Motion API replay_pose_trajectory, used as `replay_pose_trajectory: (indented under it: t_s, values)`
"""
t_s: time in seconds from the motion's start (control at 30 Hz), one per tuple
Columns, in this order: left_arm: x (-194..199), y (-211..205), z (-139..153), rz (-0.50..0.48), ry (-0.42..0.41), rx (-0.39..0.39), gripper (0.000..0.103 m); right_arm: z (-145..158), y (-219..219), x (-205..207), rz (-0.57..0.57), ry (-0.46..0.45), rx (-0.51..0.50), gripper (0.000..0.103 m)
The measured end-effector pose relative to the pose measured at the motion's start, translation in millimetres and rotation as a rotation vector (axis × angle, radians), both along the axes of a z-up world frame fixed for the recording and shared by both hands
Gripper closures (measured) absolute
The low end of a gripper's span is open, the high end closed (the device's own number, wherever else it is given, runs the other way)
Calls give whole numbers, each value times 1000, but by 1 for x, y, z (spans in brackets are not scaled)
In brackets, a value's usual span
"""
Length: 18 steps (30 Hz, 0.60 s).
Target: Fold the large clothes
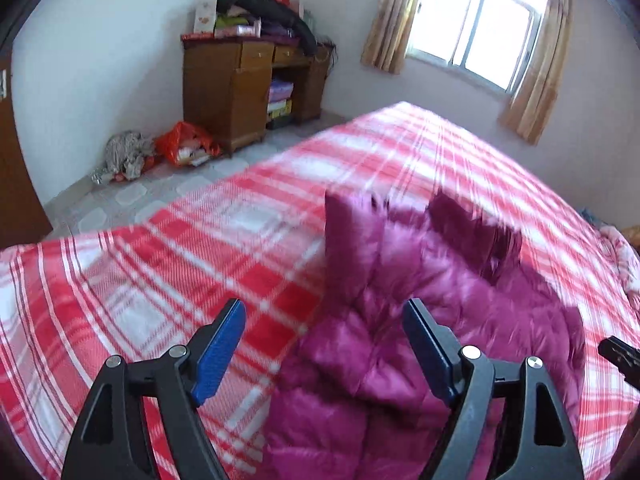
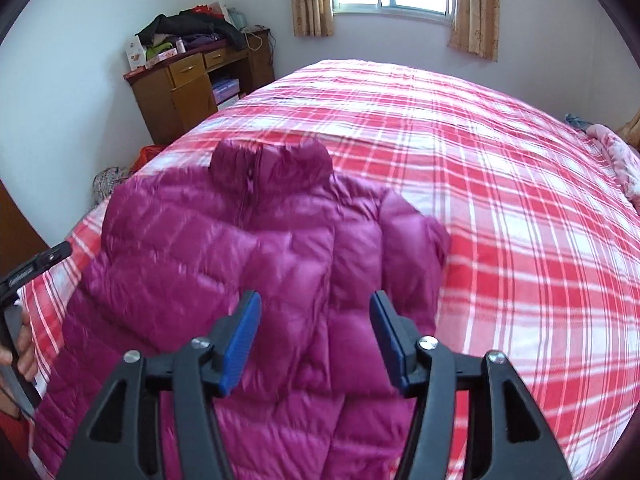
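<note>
A magenta quilted puffer jacket point(image 2: 224, 248) lies on the red-and-white plaid bed point(image 2: 500, 200), collar towards the window, zip closed, one sleeve folded over its right side. In the left wrist view the jacket point(image 1: 400, 300) is bunched with a flap standing up. My left gripper point(image 1: 324, 324) is open and empty above the jacket's left edge; it also shows at the left edge of the right wrist view point(image 2: 36, 268). My right gripper point(image 2: 316, 320) is open and empty above the jacket's lower middle; its tip shows in the left wrist view point(image 1: 618, 354).
A wooden desk point(image 1: 240, 88) piled with clothes and boxes stands against the far wall. An orange bag point(image 1: 186, 144) and a grey bundle point(image 1: 126, 154) lie on the tiled floor. A curtained window point(image 1: 476, 24) is behind the bed. Pink bedding point(image 2: 620, 156) lies at the bed's right edge.
</note>
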<state>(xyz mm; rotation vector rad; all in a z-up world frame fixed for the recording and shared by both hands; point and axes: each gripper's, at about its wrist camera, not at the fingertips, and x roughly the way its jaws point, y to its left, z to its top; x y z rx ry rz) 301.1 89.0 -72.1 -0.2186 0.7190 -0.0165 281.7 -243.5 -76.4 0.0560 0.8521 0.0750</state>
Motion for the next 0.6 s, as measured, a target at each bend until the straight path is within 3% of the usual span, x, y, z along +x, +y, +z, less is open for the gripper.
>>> replay_pose_trajectory:
  t_s: [0.07, 0.17, 0.33, 0.43, 0.6]
  values:
    - [12, -12, 6, -19, -45, 50, 22, 6, -1, 33, -13, 18, 19, 44]
    - [42, -31, -5, -11, -34, 125, 22, 1, -4, 83, -53, 61, 92, 44]
    - [73, -46, -34, 6, 29, 72, 22, -28, -19, 152, -182, 175, 290, 44]
    - [79, -55, -52, 3, 39, 93, 22, -35, -25, 182, -224, 207, 418, 44]
    - [76, -66, -71, 7, 54, 137, 22, -43, -9, 226, -247, 256, 368, 43]
